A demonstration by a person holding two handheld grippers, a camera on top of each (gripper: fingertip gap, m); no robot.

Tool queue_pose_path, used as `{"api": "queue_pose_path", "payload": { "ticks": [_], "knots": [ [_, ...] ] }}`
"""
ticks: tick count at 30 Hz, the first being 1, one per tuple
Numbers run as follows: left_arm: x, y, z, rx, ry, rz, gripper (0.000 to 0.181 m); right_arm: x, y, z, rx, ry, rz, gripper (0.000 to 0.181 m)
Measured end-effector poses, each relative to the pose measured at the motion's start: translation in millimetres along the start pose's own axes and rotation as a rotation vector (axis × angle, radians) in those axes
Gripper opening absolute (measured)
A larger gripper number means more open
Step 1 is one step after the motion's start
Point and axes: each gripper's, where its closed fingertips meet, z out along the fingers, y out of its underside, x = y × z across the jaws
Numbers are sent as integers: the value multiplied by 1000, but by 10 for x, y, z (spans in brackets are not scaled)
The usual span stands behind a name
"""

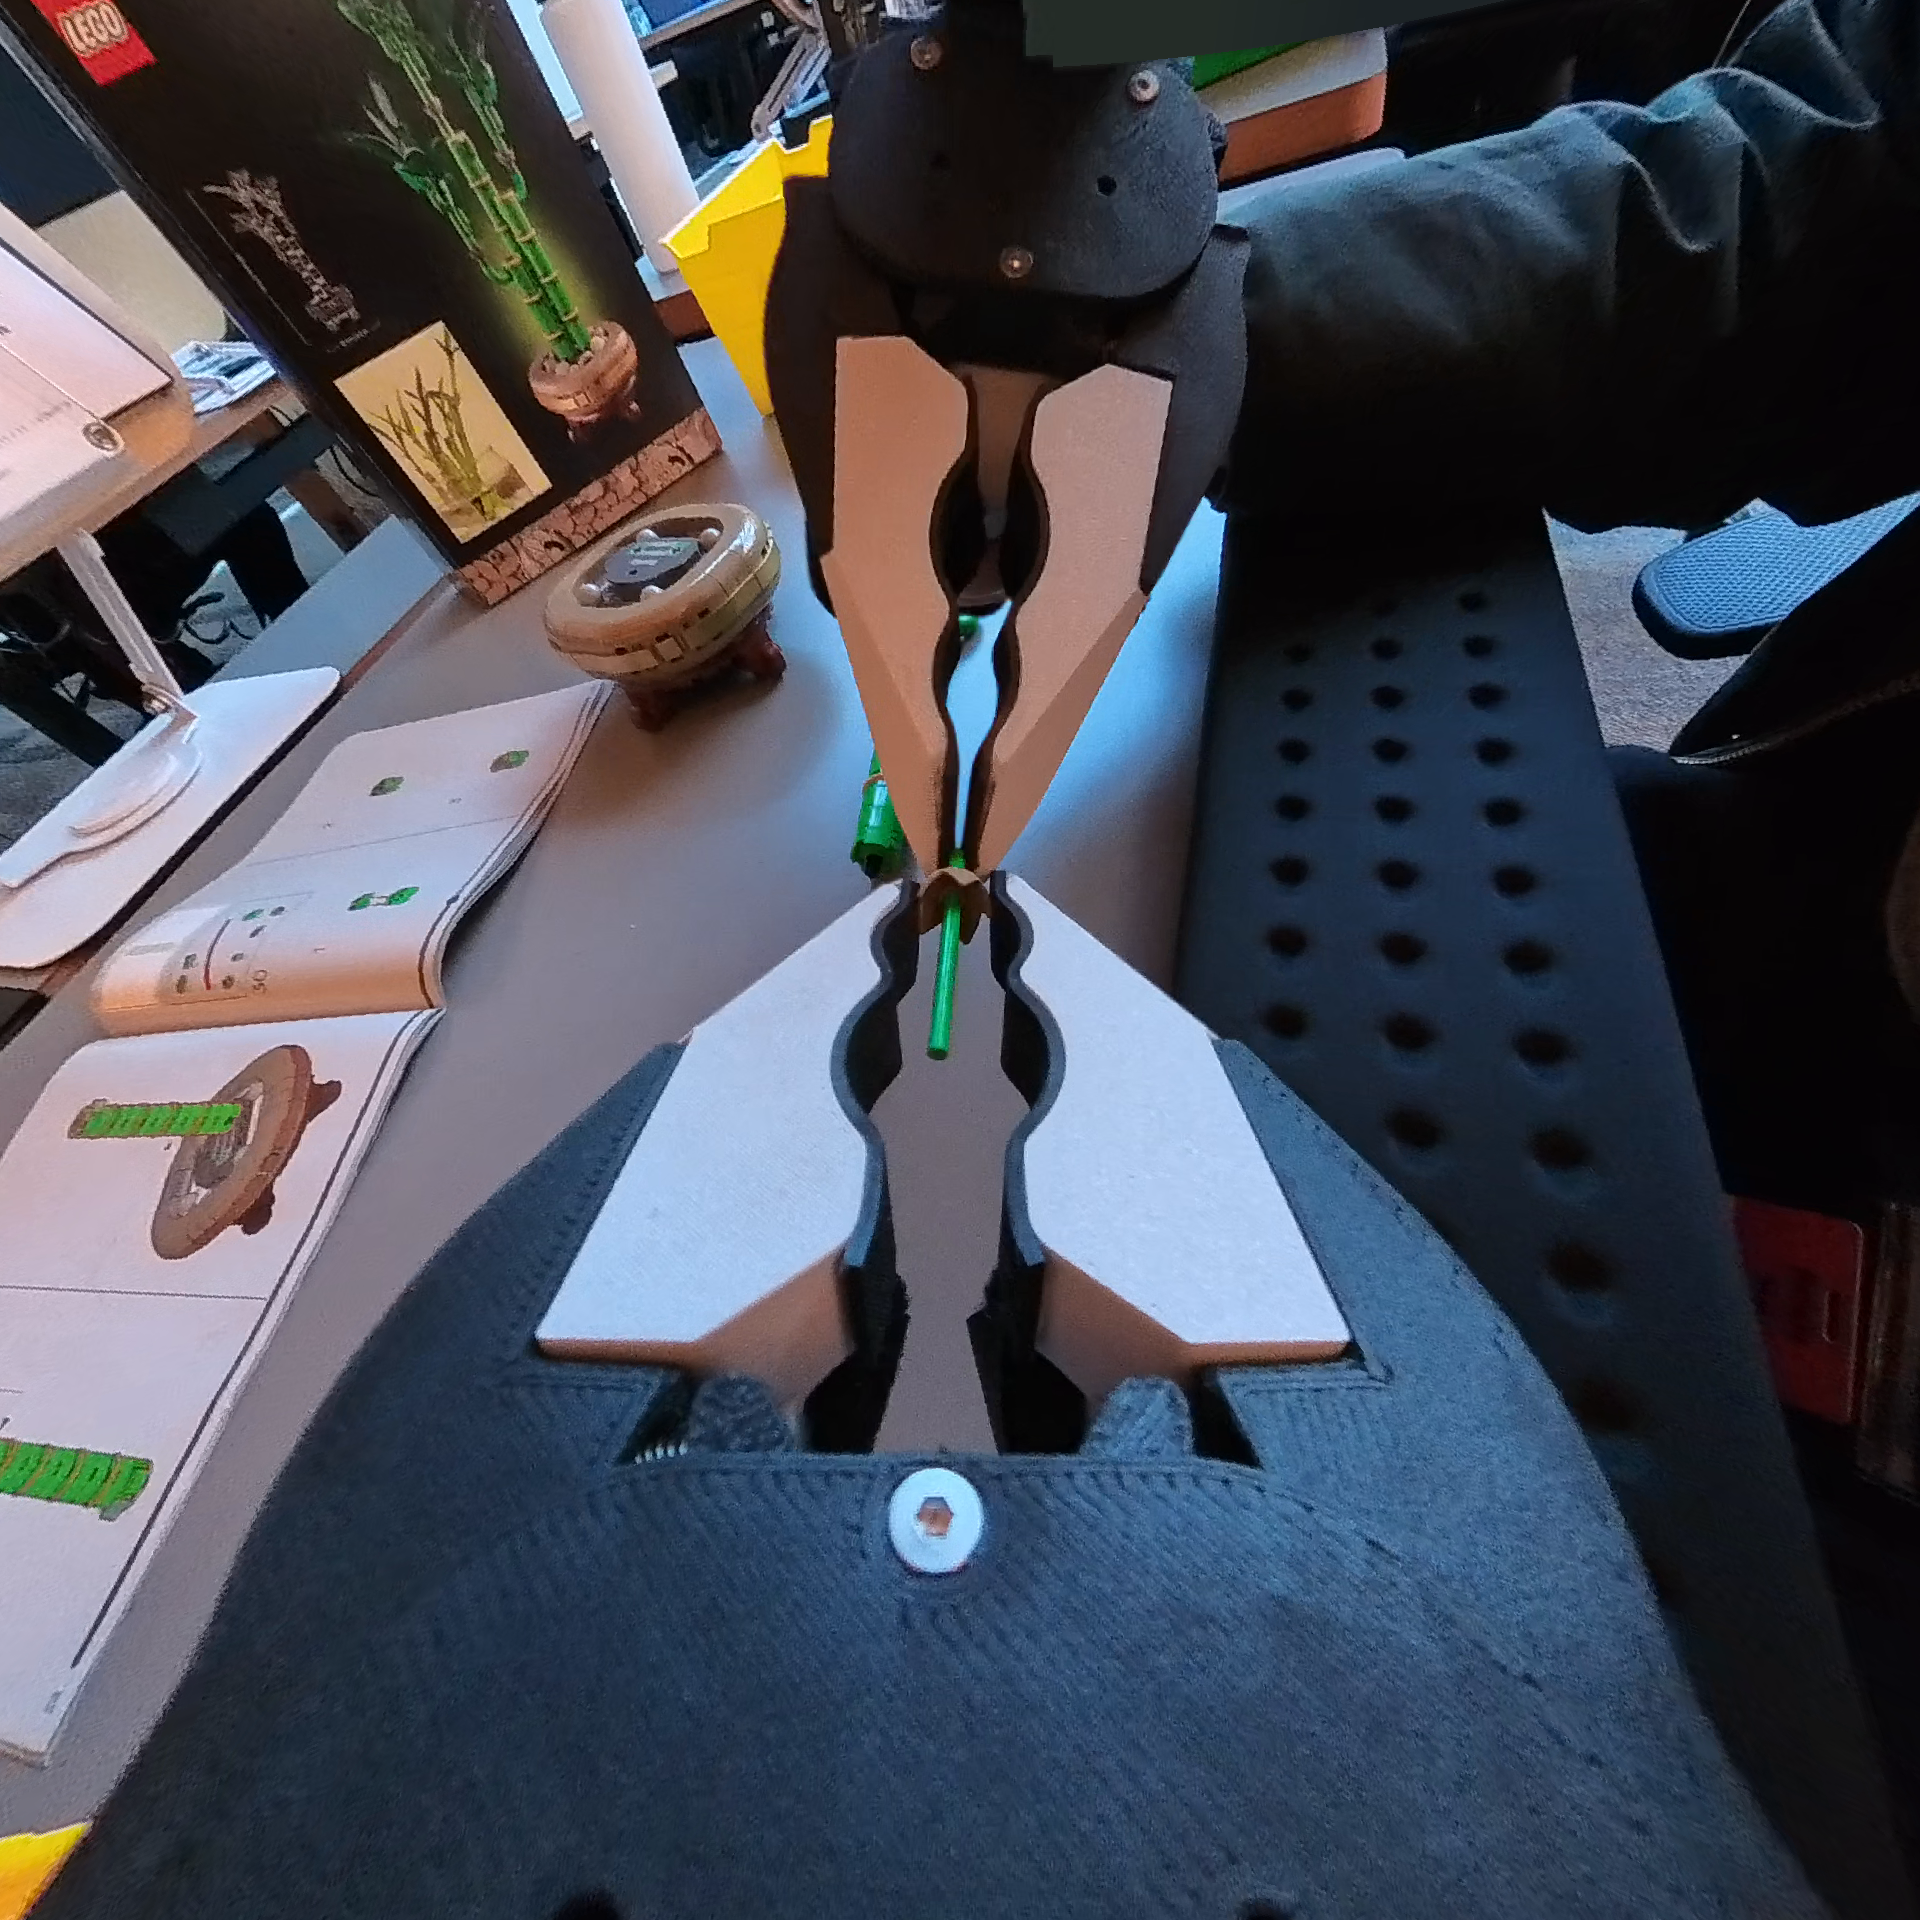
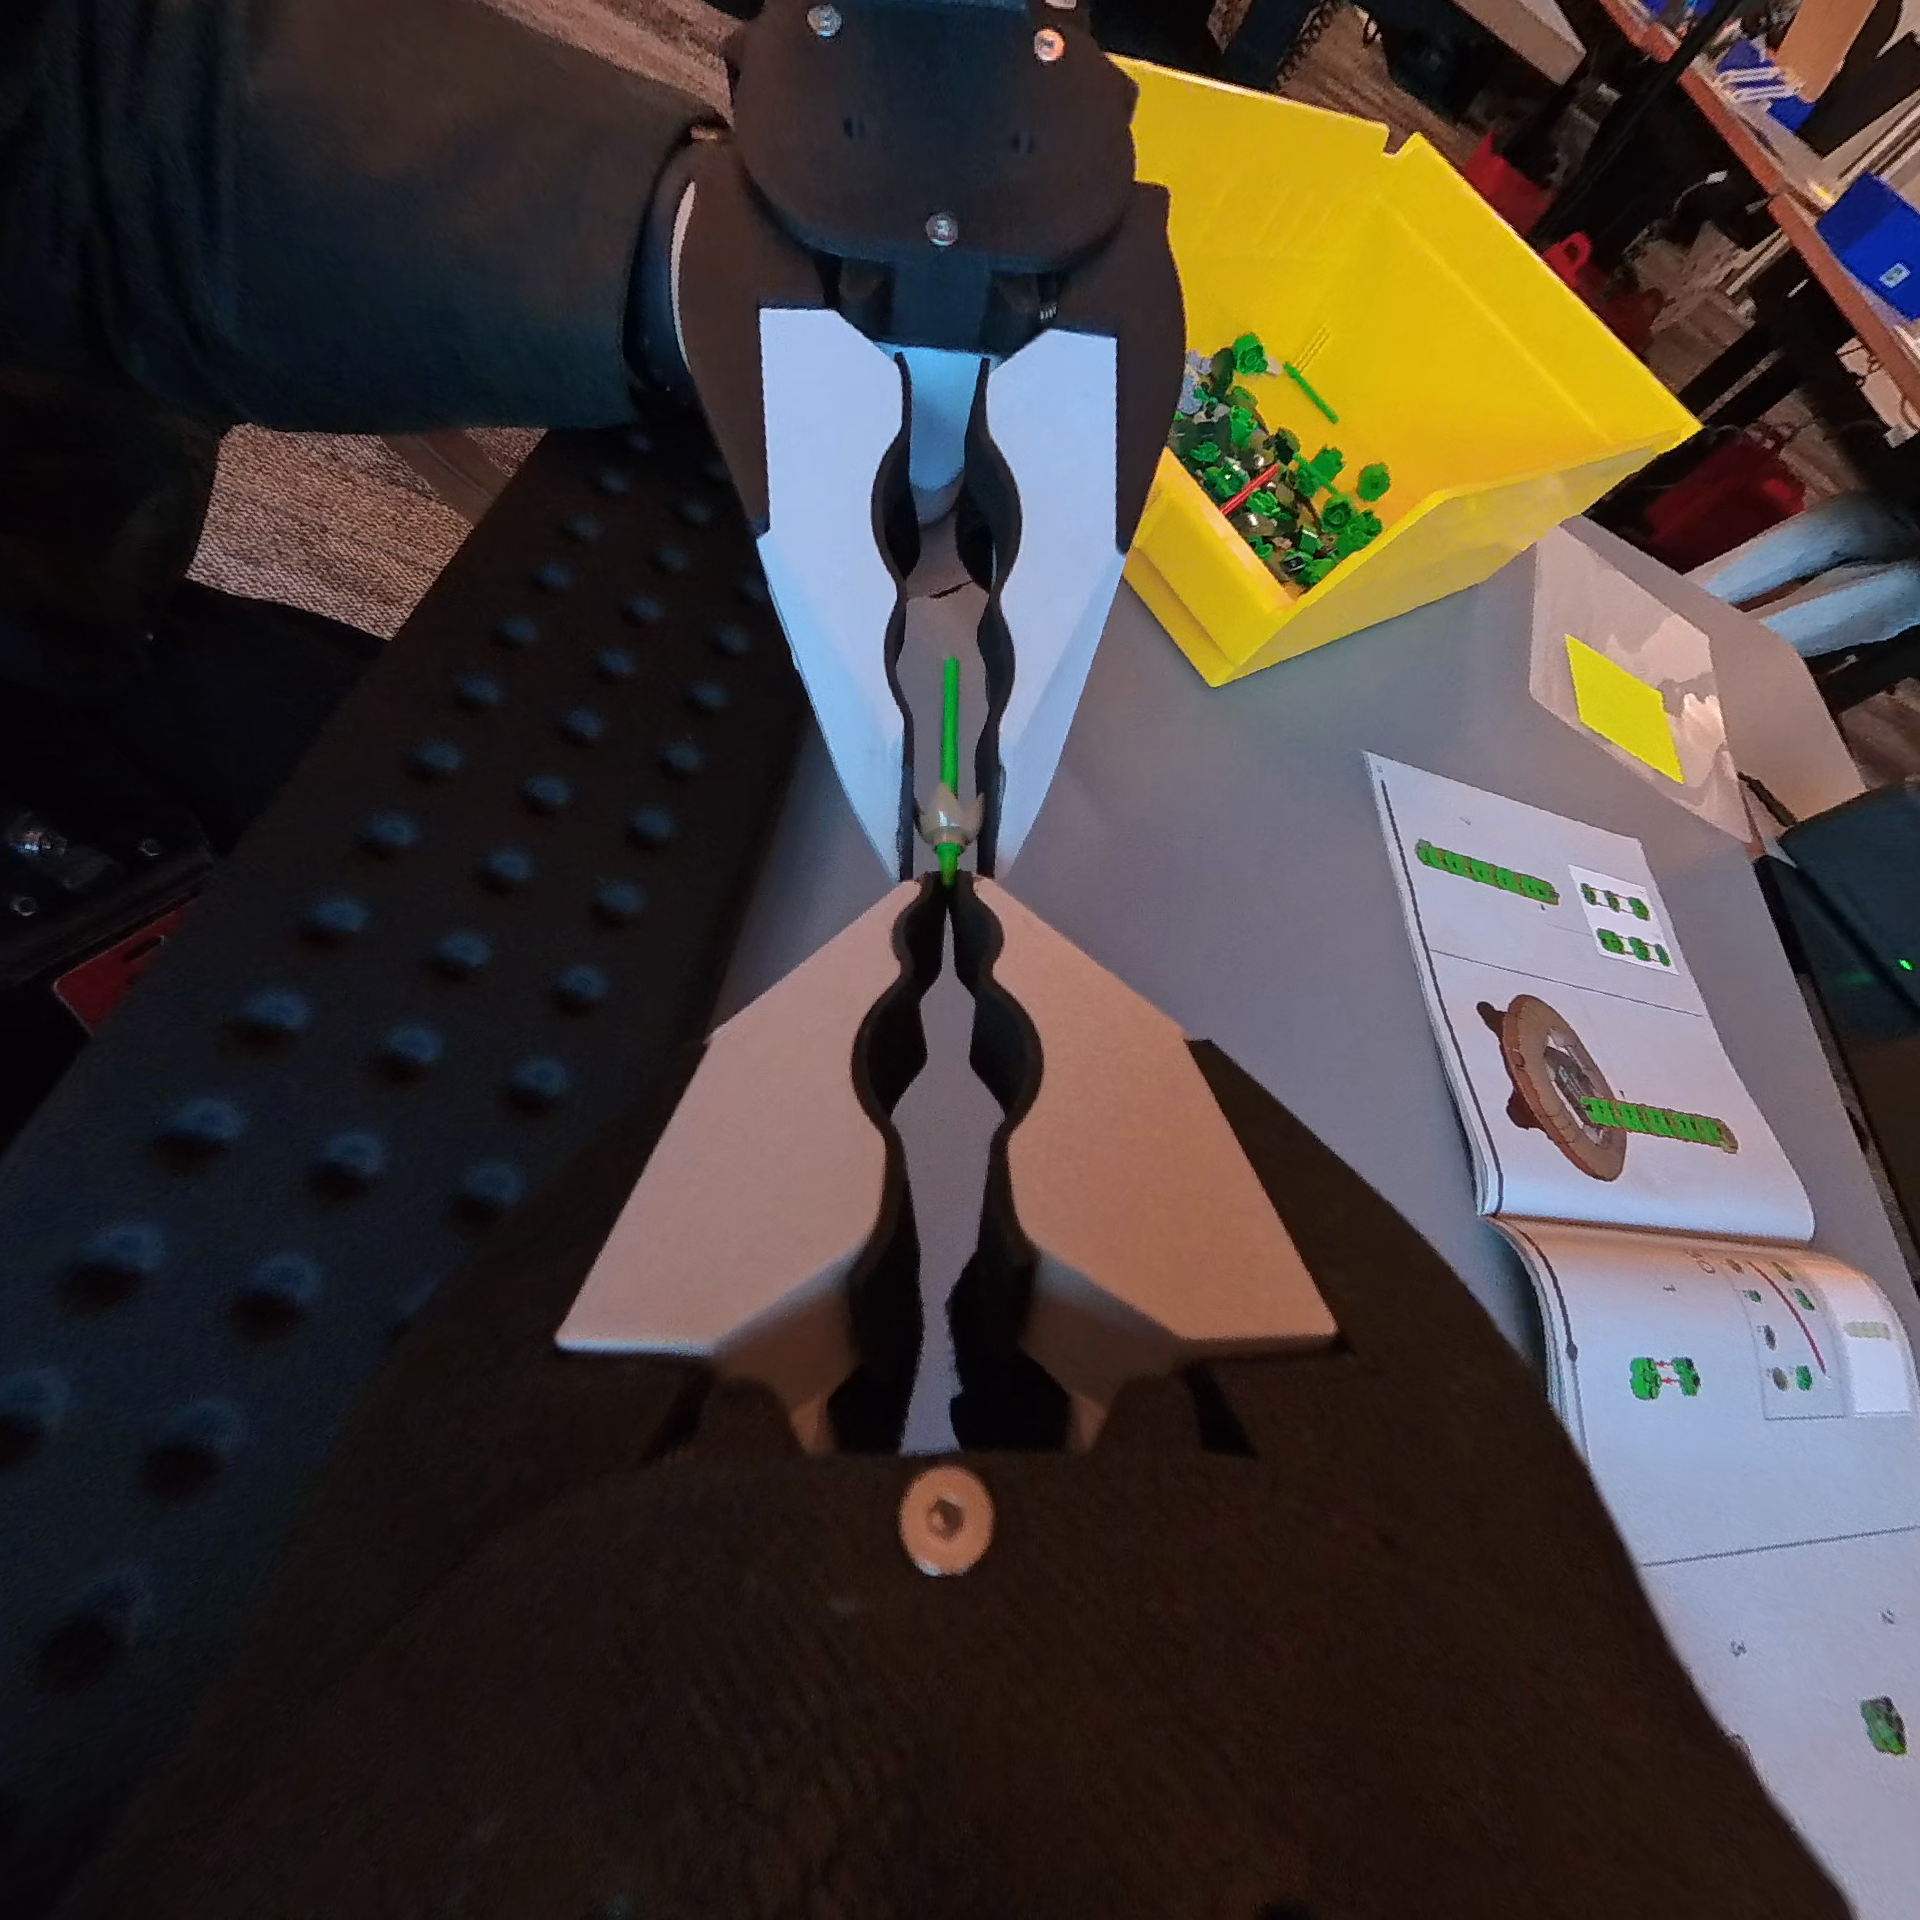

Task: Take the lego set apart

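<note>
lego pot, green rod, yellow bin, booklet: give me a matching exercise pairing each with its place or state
Things:
1. lego pot
2. green rod
3. yellow bin
4. instruction booklet

Places or states:
A. lying open on the table
B. held between the left gripper and the right gripper
C. holding loose green pieces
D. standing on the table in front of the set's box

Pairs: 1-D, 2-B, 3-C, 4-A
</note>
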Motion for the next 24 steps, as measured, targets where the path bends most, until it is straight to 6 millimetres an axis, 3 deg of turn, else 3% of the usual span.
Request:
{"api": "queue_pose_path", "payload": {
  "ticks": [13,14,17,20,22,24],
  "knots": [
    [-51,46,-28,-12,-28,5,11,56,128,-107,-28,-5,43,1],
    [-65,47,-51,-10,-32,-1,0,95,151,-134,-37,13,50,1],
    [-189,-14,-185,52,-90,-23,0,257,271,-305,-58,78,76,1],
    [-268,-141,-289,151,-128,-51,0,294,188,-403,35,60,143,1],
    [-264,-130,-233,142,-129,-60,33,241,90,-358,73,34,135,1],
    [-220,-94,-150,101,-110,-58,44,159,32,-266,68,10,110,1]
  ]
}}
